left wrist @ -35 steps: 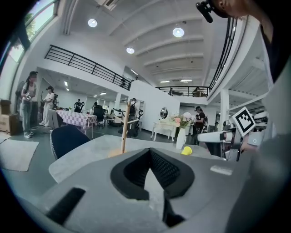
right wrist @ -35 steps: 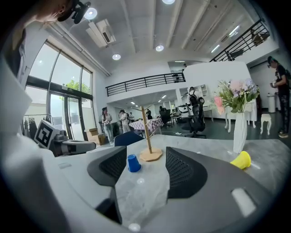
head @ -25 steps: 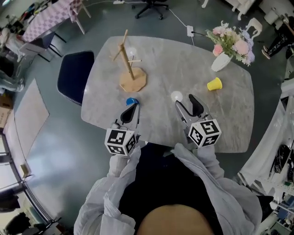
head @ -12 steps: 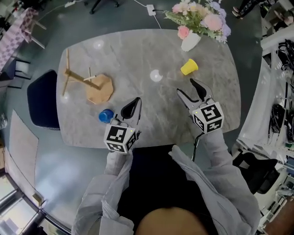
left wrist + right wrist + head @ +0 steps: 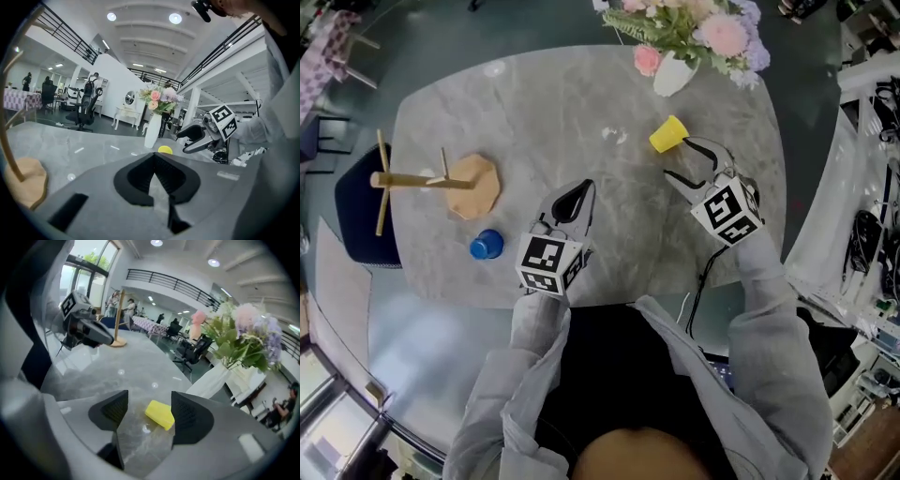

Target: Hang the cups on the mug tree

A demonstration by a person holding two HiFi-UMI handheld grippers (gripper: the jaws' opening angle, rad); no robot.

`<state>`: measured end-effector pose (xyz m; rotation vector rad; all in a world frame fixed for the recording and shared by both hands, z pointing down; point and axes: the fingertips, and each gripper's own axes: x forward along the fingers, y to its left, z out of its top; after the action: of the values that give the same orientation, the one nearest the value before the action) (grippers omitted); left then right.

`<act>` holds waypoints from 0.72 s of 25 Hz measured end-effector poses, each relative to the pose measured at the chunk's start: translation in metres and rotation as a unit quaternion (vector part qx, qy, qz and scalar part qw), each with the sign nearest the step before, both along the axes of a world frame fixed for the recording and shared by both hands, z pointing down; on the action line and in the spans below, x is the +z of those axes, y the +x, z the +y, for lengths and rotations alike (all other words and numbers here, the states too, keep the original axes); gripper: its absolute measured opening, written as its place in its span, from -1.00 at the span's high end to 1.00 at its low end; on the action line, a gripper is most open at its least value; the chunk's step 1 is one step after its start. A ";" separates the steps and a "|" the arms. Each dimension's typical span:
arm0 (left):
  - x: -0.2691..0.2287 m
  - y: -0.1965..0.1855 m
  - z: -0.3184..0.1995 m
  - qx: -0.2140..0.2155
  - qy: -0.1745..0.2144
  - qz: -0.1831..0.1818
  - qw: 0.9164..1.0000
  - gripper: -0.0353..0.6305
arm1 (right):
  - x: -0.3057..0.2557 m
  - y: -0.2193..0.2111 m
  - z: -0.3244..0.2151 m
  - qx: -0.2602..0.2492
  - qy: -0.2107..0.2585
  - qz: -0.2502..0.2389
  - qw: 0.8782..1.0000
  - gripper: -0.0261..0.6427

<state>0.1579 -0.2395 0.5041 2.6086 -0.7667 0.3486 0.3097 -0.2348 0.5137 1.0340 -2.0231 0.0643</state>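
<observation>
1. The right tool (image 5: 680, 157) is aimed at the yellow cup (image 5: 667, 134), which lies on its side in the upper right of the head view. Its jaws are opening. In the right gripper view the cup sits between the two pads, but neither pad presses on it. I judge this wide stance to be the set-up for closing on the cup's body.
2. The left tool (image 5: 577, 199) hovers over the middle of the surface (image 5: 553, 103) with its jaws together and nothing between them. It looks parked there, out of the right tool's line.
3. The mug tree (image 5: 441, 181) stands at the left of the frame, well apart from the yellow cup. No cup hangs on its pegs.
4. The blue cup (image 5: 486, 246) sits just below the tree's base, near the lower left edge of the surface. It is nearer to the left tool.
5. A white vase of flowers (image 5: 672, 75) stands just above the yellow cup. A reach that runs too far forward could knock it.
6. On the way from the cup to the tree, the left tool is the only thing in the path.
</observation>
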 end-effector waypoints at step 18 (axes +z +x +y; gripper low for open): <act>0.072 0.016 -0.049 -0.055 -0.035 -0.041 0.997 0.89 | 0.119 0.027 -0.049 -0.309 -0.054 0.342 0.886 0.03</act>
<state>0.1737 -0.2889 0.5763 2.4871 -0.9060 0.4451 0.3368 -0.2842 0.6330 0.2296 -1.5665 -0.4599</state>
